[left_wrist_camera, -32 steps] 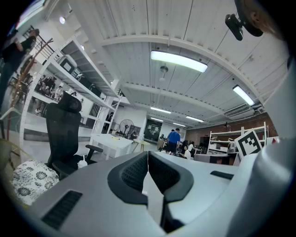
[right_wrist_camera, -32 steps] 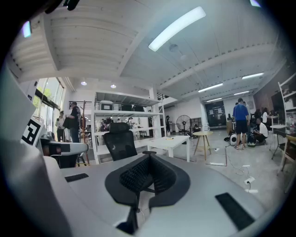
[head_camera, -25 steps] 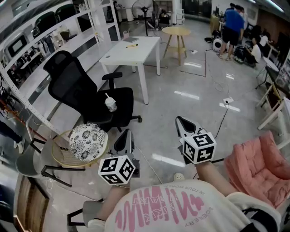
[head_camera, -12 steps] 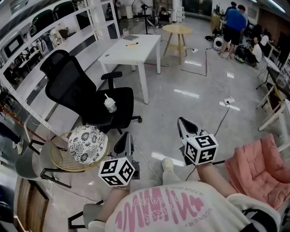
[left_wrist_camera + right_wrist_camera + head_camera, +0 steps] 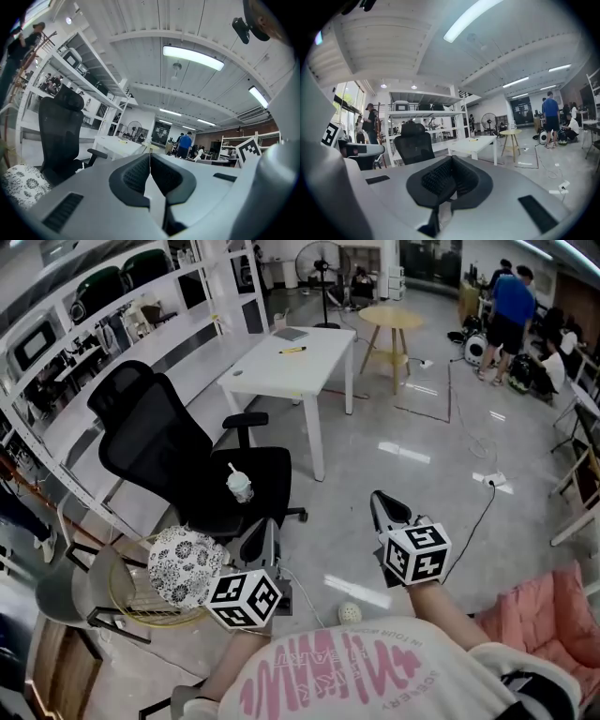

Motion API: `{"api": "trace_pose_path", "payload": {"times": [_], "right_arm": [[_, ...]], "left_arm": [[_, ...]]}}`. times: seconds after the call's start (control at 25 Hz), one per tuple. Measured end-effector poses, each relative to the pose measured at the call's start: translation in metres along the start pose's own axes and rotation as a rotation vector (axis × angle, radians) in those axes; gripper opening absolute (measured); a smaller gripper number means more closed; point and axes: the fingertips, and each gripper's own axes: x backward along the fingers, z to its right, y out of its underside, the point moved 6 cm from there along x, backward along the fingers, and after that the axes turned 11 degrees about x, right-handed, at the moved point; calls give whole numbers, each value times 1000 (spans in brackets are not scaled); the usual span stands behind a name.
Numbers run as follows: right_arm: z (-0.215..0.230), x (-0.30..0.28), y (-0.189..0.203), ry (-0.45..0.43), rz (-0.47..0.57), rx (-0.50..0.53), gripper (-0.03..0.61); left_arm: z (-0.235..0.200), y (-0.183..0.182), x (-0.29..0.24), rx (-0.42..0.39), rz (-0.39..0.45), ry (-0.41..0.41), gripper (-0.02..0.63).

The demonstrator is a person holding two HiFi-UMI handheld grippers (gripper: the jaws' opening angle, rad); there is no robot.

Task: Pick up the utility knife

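At 8 o'clock in the head view, a round black-and-white patterned cushion (image 5: 186, 563) rested on a rattan chair. A black mesh office chair (image 5: 159, 442) stood at 10 o'clock, with a lidded drink cup (image 5: 240, 486) upright on its seat. The left tool (image 5: 266, 519) (image 5: 150, 155) was at 6 o'clock, held level, its jaws pressed together with nothing between them. The slim yellow utility knife (image 5: 292, 350) (image 5: 474, 138) lay on the white rectangular table (image 5: 281, 371) at 12 o'clock, well apart from both tools and just beside a grey flat pad (image 5: 291, 334). It was too small for its details to be made out. The right tool (image 5: 378, 495) (image 5: 451, 160) was at 5 o'clock, tilted slightly downward, jaws pressed together and empty. A round wooden side table (image 5: 391, 315) stood at 1 o'clock. A pink quilted cushion (image 5: 534, 615) lay at 4 o'clock.
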Motion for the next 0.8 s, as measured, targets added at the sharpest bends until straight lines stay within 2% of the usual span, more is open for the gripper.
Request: {"api": "trace_pose_path", "payload": {"times": [0.28, 0.44, 0.6, 0.8], "right_arm": [[60, -84, -52, -64, 82, 31, 14], [97, -117, -73, -76, 142, 49, 14], [130, -139, -77, -73, 162, 54, 14], [151, -165, -53, -80, 104, 22, 14]], "left_arm": [[1, -44, -89, -16, 96, -31, 25], [3, -56, -138, -28, 147, -33, 25], [5, -56, -179, -30, 152, -26, 25], [-1, -37, -211, -20, 100, -31, 25]]}}
